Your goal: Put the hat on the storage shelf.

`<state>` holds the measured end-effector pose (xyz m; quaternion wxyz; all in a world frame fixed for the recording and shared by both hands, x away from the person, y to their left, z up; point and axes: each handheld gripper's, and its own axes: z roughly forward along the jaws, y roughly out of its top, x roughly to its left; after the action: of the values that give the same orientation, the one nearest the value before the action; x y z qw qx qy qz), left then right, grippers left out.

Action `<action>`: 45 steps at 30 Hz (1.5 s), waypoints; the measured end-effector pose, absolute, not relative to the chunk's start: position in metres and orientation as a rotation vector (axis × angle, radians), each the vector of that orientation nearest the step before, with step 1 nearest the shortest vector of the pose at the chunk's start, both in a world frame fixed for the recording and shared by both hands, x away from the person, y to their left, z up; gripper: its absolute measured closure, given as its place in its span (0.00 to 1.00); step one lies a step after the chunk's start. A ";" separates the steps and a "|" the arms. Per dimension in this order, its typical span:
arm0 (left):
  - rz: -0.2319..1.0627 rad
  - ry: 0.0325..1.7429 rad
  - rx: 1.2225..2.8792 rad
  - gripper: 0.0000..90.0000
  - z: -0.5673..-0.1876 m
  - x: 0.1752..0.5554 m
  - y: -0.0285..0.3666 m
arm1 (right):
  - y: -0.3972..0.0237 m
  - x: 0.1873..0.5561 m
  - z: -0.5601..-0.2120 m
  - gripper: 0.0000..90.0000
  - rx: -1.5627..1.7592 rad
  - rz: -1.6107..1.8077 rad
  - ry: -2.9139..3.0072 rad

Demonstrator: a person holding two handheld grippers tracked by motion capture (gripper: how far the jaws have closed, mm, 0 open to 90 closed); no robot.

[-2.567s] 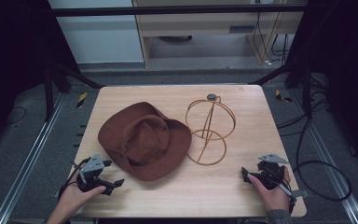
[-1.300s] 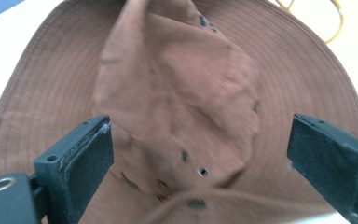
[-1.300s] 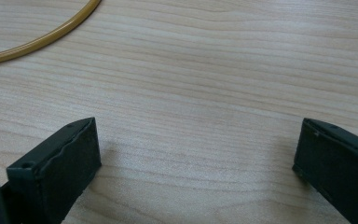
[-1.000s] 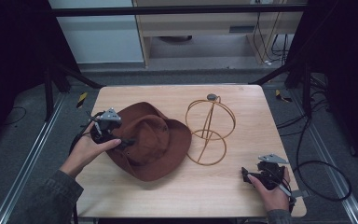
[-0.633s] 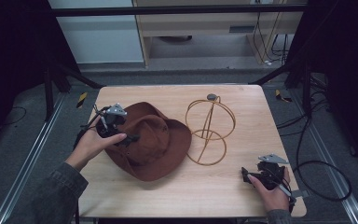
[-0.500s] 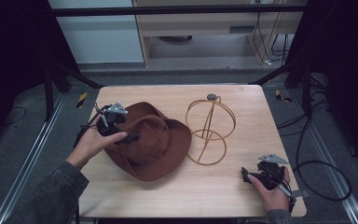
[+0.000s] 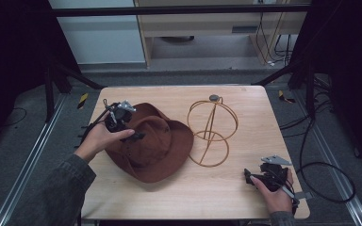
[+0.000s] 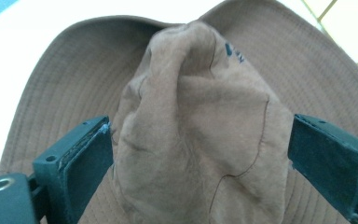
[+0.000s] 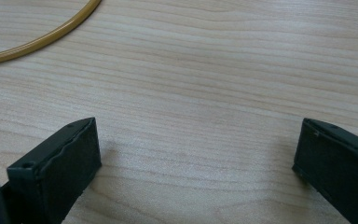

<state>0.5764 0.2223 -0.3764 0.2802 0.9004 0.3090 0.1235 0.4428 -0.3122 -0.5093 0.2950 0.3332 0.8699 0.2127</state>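
A brown wide-brimmed hat (image 7: pixel 153 141) lies on the wooden table (image 7: pixel 217 197), left of centre. Its creased crown (image 8: pixel 200 135) sits between the open jaws of my left gripper (image 7: pixel 134 135), which hovers over the hat's left side. The jaws stand on either side of the crown without pressing it. A gold wire hat stand (image 7: pixel 212 132) rises just right of the hat. My right gripper (image 7: pixel 252 178) rests open on the table near the front right corner, with bare wood between its jaws. A curve of the stand's base ring (image 9: pixel 42 37) lies beyond it.
The table's front edge is close to my right hand. Dark floor, metal rails and cables (image 7: pixel 320 169) surround the table. A pale cabinet (image 7: pixel 207 23) stands behind it.
My left gripper has travelled from the table's front left up onto the hat, and its open jaws now straddle the crown. The right gripper has stayed still.
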 end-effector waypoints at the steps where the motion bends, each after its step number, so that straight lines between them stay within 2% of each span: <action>1: 0.324 0.832 2.417 0.07 -0.377 0.578 0.221 | -0.312 0.442 -0.510 0.01 0.894 0.567 2.314; 10: 0.238 0.893 2.382 0.12 -0.387 0.596 0.223 | -0.312 0.442 -0.510 0.01 0.893 0.567 2.314; 32: 0.278 0.856 2.476 0.32 -0.400 0.600 0.207 | -0.312 0.442 -0.510 0.01 0.894 0.567 2.314; 40: 0.279 0.866 2.495 0.49 -0.405 0.604 0.204 | -0.312 0.442 -0.510 0.01 0.894 0.567 2.314; 42: 0.276 0.865 2.501 0.57 -0.406 0.605 0.203 | -0.312 0.443 -0.510 0.01 0.894 0.567 2.313; 45: 0.295 0.864 2.507 0.77 -0.404 0.604 0.203 | -0.312 0.443 -0.510 0.01 0.893 0.567 2.314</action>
<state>0.6041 0.2029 -0.4042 0.2344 0.9135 0.3147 0.1075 0.4425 -0.3119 -0.5095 0.2943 0.3355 0.8692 0.2128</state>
